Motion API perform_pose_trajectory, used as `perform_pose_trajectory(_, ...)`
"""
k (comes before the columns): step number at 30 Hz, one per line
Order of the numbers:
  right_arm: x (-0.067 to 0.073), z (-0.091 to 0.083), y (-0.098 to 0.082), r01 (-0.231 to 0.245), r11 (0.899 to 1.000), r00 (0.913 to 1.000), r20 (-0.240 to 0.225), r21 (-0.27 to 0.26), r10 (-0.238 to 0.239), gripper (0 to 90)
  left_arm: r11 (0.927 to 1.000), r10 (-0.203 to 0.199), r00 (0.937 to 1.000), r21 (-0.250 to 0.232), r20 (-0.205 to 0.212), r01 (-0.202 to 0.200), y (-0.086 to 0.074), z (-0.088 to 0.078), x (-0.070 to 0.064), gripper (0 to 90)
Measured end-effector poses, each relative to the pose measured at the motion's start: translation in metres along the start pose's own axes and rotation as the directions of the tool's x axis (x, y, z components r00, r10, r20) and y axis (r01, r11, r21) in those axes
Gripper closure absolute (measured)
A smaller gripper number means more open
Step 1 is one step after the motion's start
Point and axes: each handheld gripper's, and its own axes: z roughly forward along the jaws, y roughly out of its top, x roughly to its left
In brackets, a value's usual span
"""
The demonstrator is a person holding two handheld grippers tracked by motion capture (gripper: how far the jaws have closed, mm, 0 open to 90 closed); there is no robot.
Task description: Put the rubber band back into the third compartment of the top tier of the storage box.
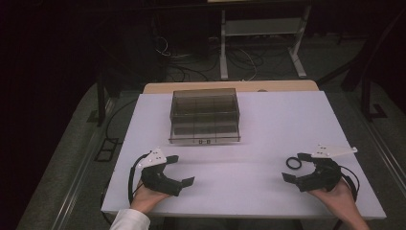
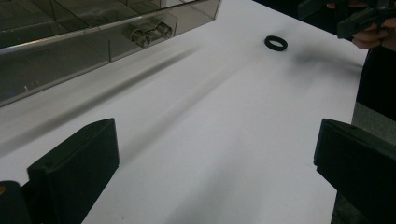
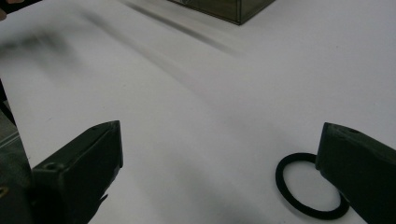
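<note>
Right gripper (image 1: 295, 167): black two-jaw tool lying low at the near right of the table in the person's right hand (image 1: 341, 197), jaws standing wide apart and holding nothing.
Black rubber ring (image 1: 293, 163): lying flat on the white table top (image 1: 268, 124), just beside the right gripper's far jaw; in the right gripper view the ring (image 3: 310, 192) is sitting partly behind one jaw tip, and whether they are touching I cannot tell.
Left gripper (image 1: 183, 169): resting at the near left, gripped by the left hand (image 1: 146, 197) in a white sleeve (image 1: 130, 220), jaws spread wide and empty.
Smoky clear plastic compartment box (image 1: 205, 115): standing at the far middle of the table, well apart from both tools.
Left gripper view: looking across the table at the ring (image 2: 275, 43) far off and at the box (image 2: 93, 37), where a small two-barrelled clear latch (image 2: 150, 33) is showing on the front wall.
</note>
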Motion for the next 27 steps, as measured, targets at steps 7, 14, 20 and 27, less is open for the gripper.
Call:
perform_pose_trajectory(7,-0.004,0.000,0.004,0.002,1.000,1.0000,-0.003,0.018,-0.002,0.3,0.9998,-0.008,0.9999,-0.019,-0.008,0.008,-0.002,-0.004,0.002,0.0)
perform_pose_trajectory(14,-0.010,0.001,0.009,0.004,0.999,0.9999,-0.011,0.048,-0.004,0.3,0.9990,-0.018,0.9998,-0.041,-0.002,0.018,-0.003,-0.006,0.002,0.0)
perform_pose_trajectory(20,-0.019,0.000,0.014,-0.006,0.998,1.0000,-0.006,0.065,0.006,0.3,0.9986,-0.017,0.9998,-0.050,0.005,0.017,-0.003,-0.005,0.001,0.0)
perform_pose_trajectory(27,-0.033,-0.002,0.019,-0.018,0.996,0.9998,0.003,0.092,0.018,0.3,0.9986,-0.013,0.9998,-0.051,0.015,0.013,-0.003,-0.002,-0.002,0.0)
